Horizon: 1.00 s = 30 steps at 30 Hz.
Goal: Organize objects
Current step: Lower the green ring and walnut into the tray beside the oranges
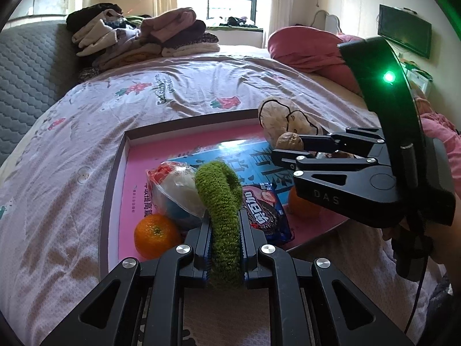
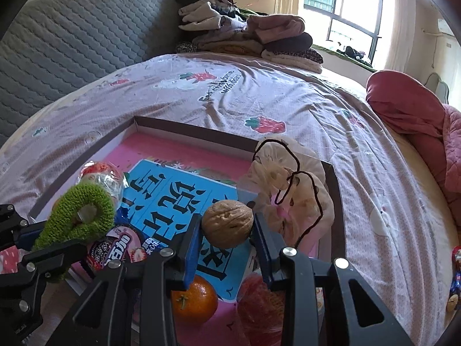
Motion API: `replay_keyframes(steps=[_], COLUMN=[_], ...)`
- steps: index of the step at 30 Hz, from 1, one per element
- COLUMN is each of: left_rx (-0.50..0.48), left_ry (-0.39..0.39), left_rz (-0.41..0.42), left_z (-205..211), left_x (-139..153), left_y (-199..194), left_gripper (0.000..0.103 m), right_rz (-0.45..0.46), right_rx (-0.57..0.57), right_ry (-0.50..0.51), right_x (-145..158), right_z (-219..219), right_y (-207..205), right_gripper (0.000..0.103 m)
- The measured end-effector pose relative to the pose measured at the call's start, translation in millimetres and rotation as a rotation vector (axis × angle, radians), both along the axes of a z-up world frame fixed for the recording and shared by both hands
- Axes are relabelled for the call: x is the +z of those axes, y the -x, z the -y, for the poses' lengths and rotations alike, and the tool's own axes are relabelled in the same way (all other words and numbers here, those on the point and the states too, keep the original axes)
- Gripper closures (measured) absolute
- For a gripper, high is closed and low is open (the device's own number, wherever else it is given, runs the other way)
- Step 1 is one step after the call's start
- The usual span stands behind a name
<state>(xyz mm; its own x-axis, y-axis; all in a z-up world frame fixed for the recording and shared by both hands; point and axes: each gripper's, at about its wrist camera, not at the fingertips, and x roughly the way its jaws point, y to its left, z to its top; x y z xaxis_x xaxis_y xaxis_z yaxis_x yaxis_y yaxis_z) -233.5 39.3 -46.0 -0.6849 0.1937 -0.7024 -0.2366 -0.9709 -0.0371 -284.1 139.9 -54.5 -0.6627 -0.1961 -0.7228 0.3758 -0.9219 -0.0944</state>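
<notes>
Tray (image 1: 115,173): shallow pink-lined box lid on the bed, the place where things are being gathered.
Step in hand: both tools carry items above the tray; I judge a set-down comes next.
Left gripper (image 1: 224,248): clamped on a green knitted ring (image 1: 222,201), over the tray's near edge.
Right gripper (image 2: 227,230): pinching a walnut (image 2: 227,223), above the tray's middle.
Next move: lower onto bare tray floor, then part the jaws.
Count in tray: two oranges (image 1: 155,235), one cookie packet (image 1: 265,210), one wrapped ball (image 1: 178,190), one drawstring pouch (image 2: 291,184).
</notes>
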Motion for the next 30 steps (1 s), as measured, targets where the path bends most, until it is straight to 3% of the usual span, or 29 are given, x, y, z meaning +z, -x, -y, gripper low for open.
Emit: replay_keyframes(steps=[13, 23, 30], left_rx=[-0.01, -0.021, -0.017], left_ry=[0.01, 0.018, 0.017], left_rz=[0.005, 0.02, 0.023], left_z=[-4.4, -6.4, -6.7], left_x=[-2.5, -5.5, -7.1], left_y=[-0.9, -1.1, -0.4], left_gripper=[0.085, 0.084, 0.081], right_rz=[-0.018, -0.027, -0.027], right_rx=[-0.005, -0.001, 0.002], right_ry=[-0.054, -0.154, -0.144], right_x=[-2.6, -7.6, -6.6], right_z=[2.8, 8.6, 7.1], right_y=[1.1, 5.4, 7.5], right_gripper=[0.068, 0.068, 0.068])
